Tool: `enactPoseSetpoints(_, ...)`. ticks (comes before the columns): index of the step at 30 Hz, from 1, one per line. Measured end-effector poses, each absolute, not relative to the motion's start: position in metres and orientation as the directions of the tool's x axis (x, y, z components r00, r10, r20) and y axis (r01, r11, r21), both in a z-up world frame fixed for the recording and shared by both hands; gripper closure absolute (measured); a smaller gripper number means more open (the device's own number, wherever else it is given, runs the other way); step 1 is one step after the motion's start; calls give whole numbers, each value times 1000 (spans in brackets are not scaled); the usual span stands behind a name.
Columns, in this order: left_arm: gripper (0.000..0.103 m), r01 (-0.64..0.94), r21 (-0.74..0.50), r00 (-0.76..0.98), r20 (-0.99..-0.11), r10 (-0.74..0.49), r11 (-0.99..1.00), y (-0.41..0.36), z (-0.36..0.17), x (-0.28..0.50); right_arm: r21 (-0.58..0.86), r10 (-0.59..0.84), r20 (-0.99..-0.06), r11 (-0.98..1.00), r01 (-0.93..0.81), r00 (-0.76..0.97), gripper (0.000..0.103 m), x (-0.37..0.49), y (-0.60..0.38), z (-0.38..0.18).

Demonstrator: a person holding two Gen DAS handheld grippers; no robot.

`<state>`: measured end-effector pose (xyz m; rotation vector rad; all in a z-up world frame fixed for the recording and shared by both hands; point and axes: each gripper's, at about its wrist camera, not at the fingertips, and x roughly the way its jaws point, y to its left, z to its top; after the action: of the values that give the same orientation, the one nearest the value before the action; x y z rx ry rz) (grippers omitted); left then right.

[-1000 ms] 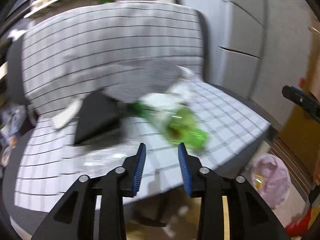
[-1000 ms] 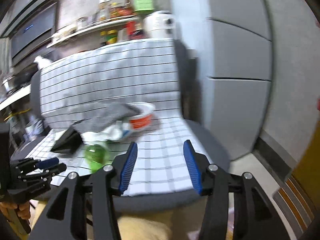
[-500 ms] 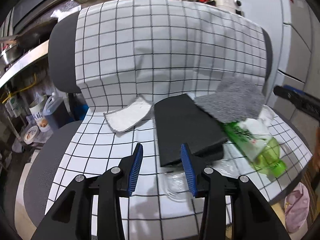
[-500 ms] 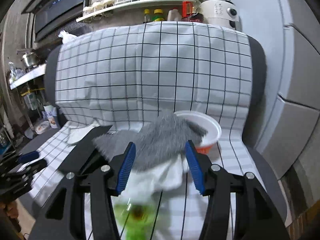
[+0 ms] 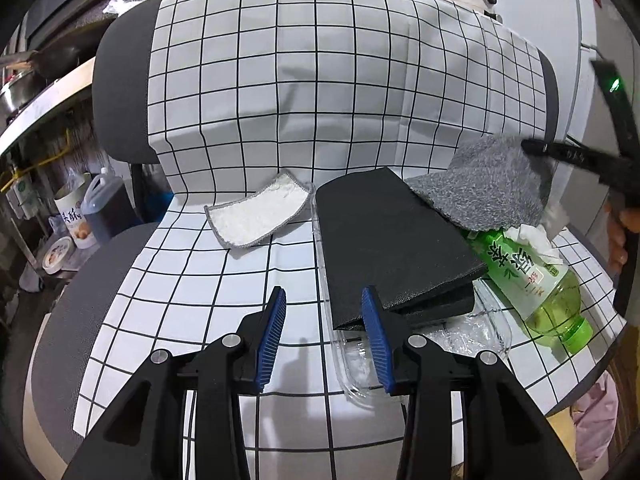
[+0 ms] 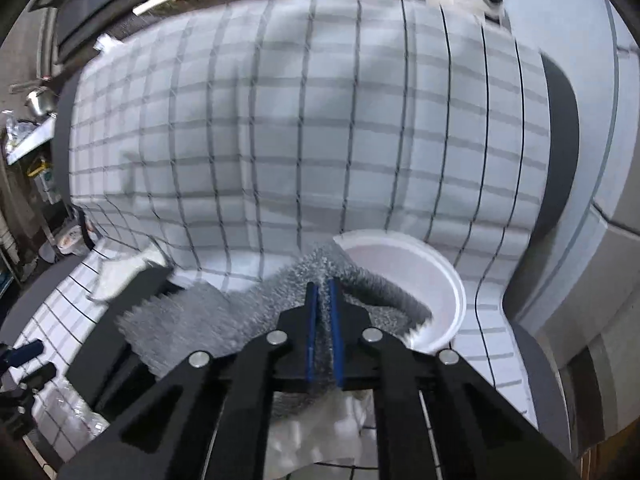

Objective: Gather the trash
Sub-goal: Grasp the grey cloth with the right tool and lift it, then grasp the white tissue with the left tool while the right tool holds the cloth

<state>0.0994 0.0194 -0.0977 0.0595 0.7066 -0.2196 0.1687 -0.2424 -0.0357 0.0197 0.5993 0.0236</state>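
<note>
Right gripper pinched on the grey cloth, left gripper open over the clear tray

The right gripper (image 6: 322, 312) has just snapped its jaws together on a fold of the grey cloth (image 6: 240, 312), which drapes over the green bottle (image 5: 532, 280) and crumpled tissue (image 5: 534, 240) and reaches the rim of the white bowl (image 6: 404, 256); lifting it could drag the tissue along, roll the bottle off the chair seat (image 5: 192, 280), or tip the bowl. The left gripper (image 5: 324, 336) stands about half open, holding nothing, its right finger over the clear plastic tray (image 5: 492, 328). The black foam pad (image 5: 384, 240) lies on that tray, left of the bottle, so pulling the tray may spill it
</note>
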Motion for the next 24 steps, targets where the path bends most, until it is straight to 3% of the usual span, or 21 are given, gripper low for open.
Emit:
enactPoseSetpoints(4,61,230,-27,746,-637,-194,973,19,-91,90,54,73,-469,997,-54,880,97,150,-235,11)
enactPoseSetpoints(8,52,245,-22,752,-627,-204,969,15,-85,78,91,101,-408,993,-70,907,97,131,-235,47)
enactPoseSetpoints(18,52,325,-17,741,-616,-266,946,-13,-78,57,77,-23,-182,996,38,983,97,30,-263,108)
enactPoseSetpoints(24,52,372,-15,730,-612,-302,928,-34,-74,50,69,-105,-165,991,118,981,97,-21,-291,109)
